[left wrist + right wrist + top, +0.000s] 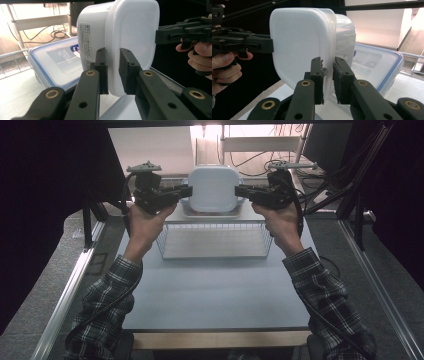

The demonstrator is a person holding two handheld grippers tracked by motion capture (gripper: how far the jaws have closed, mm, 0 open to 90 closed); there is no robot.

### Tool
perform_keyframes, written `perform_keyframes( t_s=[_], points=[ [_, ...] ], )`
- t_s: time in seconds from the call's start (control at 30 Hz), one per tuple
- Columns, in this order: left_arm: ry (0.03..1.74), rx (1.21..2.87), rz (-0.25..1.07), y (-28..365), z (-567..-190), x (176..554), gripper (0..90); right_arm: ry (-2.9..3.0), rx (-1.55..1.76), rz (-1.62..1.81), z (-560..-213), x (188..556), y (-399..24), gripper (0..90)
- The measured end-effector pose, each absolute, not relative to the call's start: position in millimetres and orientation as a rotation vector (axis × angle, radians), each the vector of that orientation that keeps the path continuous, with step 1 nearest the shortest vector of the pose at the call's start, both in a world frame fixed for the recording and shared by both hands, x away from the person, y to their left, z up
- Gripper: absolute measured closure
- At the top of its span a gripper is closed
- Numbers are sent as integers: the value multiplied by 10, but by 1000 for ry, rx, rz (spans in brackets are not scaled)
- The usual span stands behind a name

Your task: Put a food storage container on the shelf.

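Two grippers share one white tub (213,187), lidded and tipped on edge so the lid faces the person; it hangs in the air above a wire basket (215,240) and a blue-rimmed box (53,62) on the table (215,290); the left gripper (187,191) pinches the tub's left rim, the right gripper (239,191) its right rim, jaws nipped thin on plastic; the tub lies squarely between them, neither hand nearer; my guess is that lowering it needs both to move level.

Held container (213,187) above box (53,62), behind basket (215,240).
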State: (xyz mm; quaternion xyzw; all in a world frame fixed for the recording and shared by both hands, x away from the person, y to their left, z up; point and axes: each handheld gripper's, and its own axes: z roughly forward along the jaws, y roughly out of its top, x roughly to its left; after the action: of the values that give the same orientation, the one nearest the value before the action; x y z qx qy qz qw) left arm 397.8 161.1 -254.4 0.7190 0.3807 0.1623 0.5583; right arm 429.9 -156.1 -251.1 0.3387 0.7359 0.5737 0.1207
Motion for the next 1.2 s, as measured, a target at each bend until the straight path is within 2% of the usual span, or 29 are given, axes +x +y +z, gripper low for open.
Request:
perform_keyframes(
  t_s=[0.57,0.77,1.2],
  points=[
    [946,1700,350,1577,-2562,4272,765,2123,1054,1609,-2455,4536,-1501,749],
    [953,1710,368,1572,-2554,4342,723,2119,1027,1559,-2411,4565,-1416,689],
    [981,1709,345,1545,-2556,4505,655,2124,1050,1531,-2400,4705,-1382,657]
  ],
)
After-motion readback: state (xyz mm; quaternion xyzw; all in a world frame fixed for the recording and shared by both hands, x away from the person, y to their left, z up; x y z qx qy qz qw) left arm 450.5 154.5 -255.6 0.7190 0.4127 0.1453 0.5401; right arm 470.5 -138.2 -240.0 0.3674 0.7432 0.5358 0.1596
